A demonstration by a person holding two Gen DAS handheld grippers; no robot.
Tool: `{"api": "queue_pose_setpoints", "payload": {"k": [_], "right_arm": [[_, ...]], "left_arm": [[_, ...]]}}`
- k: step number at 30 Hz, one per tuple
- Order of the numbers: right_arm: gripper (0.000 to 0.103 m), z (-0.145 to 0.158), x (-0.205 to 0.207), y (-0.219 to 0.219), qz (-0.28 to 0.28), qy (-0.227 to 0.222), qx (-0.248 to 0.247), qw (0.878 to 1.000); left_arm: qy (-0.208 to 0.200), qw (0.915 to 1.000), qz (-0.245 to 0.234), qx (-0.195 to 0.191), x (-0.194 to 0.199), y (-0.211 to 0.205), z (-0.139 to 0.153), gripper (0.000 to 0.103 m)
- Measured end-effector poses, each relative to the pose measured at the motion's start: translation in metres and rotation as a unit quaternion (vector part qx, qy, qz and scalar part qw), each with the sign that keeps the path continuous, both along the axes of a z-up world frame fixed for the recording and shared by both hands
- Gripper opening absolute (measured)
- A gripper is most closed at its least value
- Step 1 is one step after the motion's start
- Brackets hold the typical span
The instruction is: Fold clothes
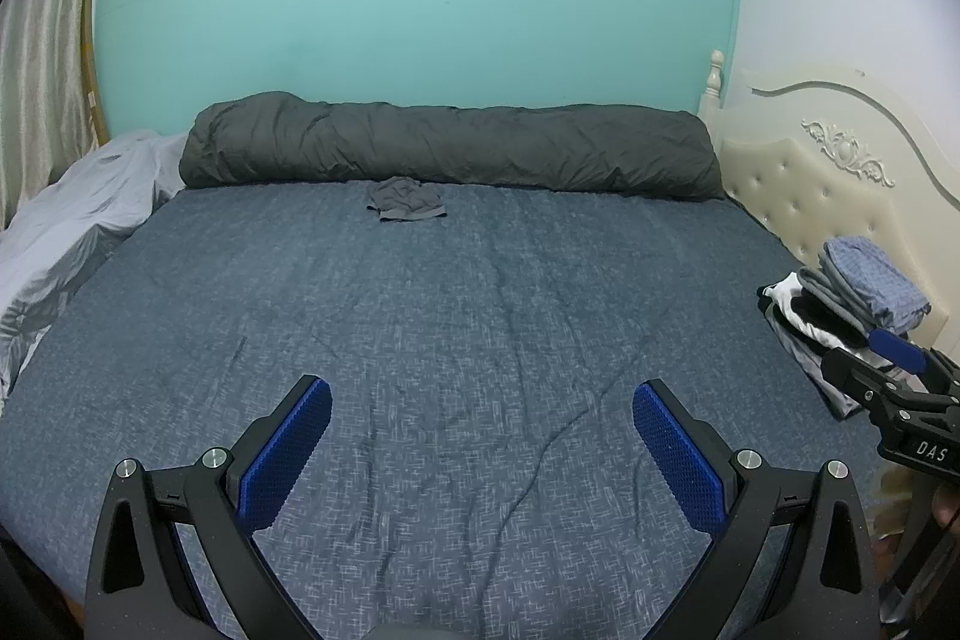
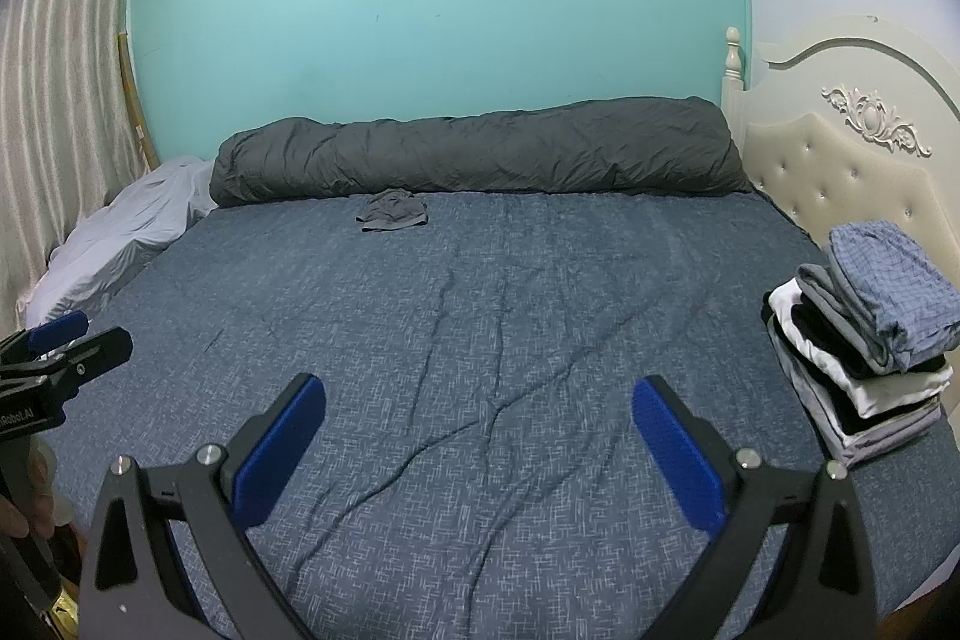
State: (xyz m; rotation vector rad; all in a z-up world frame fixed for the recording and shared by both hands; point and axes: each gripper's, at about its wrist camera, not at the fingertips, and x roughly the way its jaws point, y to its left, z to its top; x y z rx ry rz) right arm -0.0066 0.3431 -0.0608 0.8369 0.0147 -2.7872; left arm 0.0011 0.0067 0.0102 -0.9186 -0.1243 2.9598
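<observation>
A small crumpled grey garment (image 1: 407, 200) lies at the far side of the blue bed sheet (image 1: 456, 340), just in front of a rolled dark grey duvet (image 1: 450, 145); it also shows in the right wrist view (image 2: 392, 210). A stack of folded clothes (image 2: 870, 340) with a blue checked piece on top sits at the bed's right edge, also in the left wrist view (image 1: 852, 304). My left gripper (image 1: 481, 397) is open and empty above the near part of the bed. My right gripper (image 2: 479, 394) is open and empty, to the left of the stack.
A cream padded headboard (image 2: 840, 160) stands at the right. A pale grey sheet (image 2: 126, 226) is bunched at the far left by the curtain (image 2: 60, 112). A turquoise wall (image 2: 420, 10) rises behind the bed. Creases run across the blue sheet (image 2: 456, 316).
</observation>
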Motion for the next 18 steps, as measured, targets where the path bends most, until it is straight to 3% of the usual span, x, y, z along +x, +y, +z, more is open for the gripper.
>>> {"api": "queue_pose_setpoints", "payload": {"k": [18], "right_arm": [[0.103,-0.015,-0.012,0.002,-0.002,-0.014,0.002,1.000]], "left_arm": [[-0.013,0.9999,0.006,0.005,-0.020,-0.006,-0.013,0.102]]}}
